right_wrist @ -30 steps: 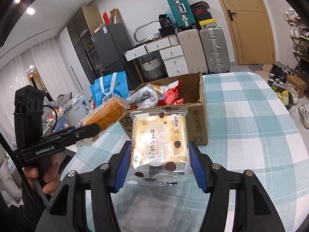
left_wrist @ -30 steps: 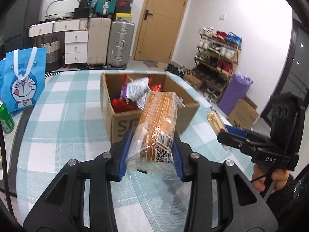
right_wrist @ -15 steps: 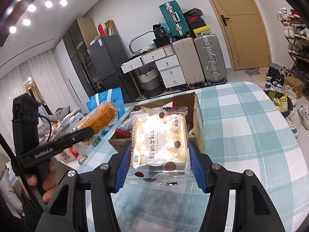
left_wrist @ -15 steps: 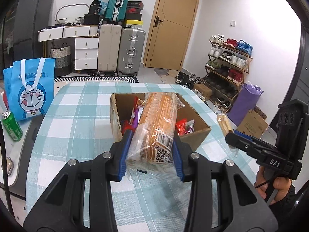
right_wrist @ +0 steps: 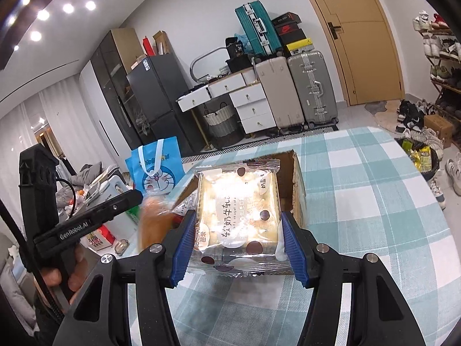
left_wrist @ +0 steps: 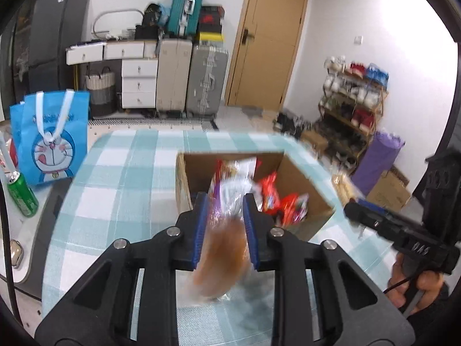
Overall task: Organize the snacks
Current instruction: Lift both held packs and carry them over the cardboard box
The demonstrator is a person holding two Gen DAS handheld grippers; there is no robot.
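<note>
Left tool [left_wrist: 224, 225] is clamped on the clear wrapper end of a bread pack [left_wrist: 222, 262]. The orange loaf is blurred and hangs low between the tool's arms, its lower end smeared out, label unreadable. Pack's wrapper top overlaps the cardboard box [left_wrist: 299, 184] opening just ahead, so whether it is above or just short of the box cannot be told. Box sits on the checked surface [left_wrist: 121, 178], holding red snack bags [left_wrist: 270, 193] and a pale bag, partly hidden behind the pads.

Right tool [right_wrist: 237, 242] grips a square cake pack [right_wrist: 237, 216] with brown dots, pads pressing on both side edges. Glare washes out the middle of the print. The pack blocks most of the box [right_wrist: 296, 178]; only its right wall and far rim show, contents nearly all hidden.

In the right wrist view, the left tool [right_wrist: 95, 219] appears at left with the bread a blurred orange patch [right_wrist: 152, 225]. A hand [right_wrist: 57, 276] on its handle is half cut off.

Blue cartoon bag [left_wrist: 52, 141] and green can [left_wrist: 21, 194] stand off the surface's left edge. Right tool in left view [left_wrist: 403, 230] is cropped at frame edge, its load out of sight.
</note>
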